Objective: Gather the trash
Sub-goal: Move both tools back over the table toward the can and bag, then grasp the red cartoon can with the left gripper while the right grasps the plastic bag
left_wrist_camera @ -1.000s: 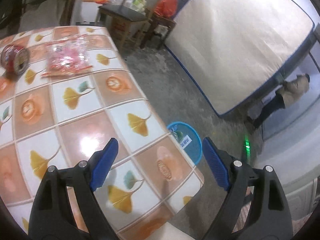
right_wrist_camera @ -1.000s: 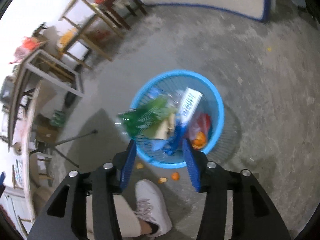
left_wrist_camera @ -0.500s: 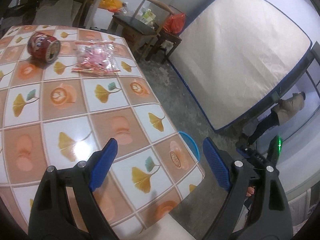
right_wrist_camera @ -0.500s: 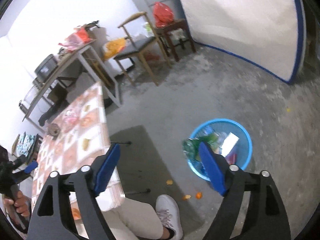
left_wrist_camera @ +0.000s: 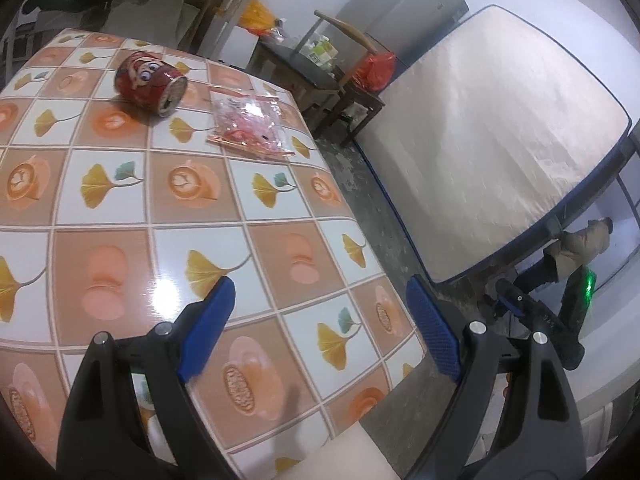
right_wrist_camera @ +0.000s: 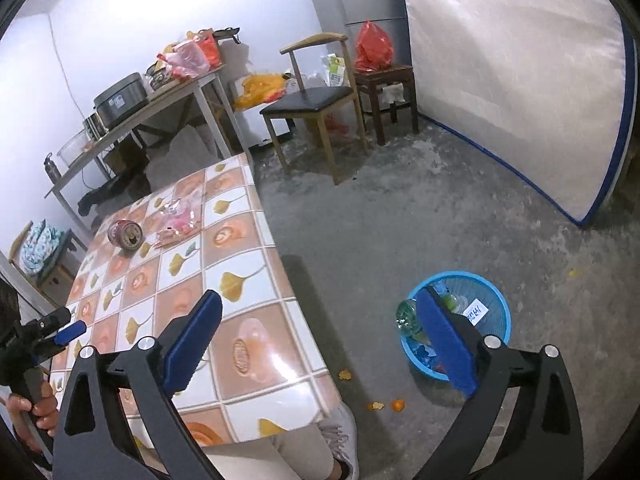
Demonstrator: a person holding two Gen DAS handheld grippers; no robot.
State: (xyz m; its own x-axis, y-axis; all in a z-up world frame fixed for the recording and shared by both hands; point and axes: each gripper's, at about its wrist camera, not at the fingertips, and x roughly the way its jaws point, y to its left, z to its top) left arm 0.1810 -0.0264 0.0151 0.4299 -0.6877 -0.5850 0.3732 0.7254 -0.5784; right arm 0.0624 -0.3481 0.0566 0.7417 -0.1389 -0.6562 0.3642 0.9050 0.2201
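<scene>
Left gripper (left_wrist_camera: 320,326) wide — right gripper (right_wrist_camera: 320,338) opening, empty

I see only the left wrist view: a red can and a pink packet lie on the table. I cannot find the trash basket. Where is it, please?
Observer: The blue basket stands on the floor beside the table, off its near corner, with trash inside.
Operator: Does the right gripper carry something?
Observer: No. The right gripper is empty; its jaws are opening with nothing between them.
Operator: Is any trash on the floor?
Observer: Yes, orange scraps lie between the basket and the person's shoe.
</scene>
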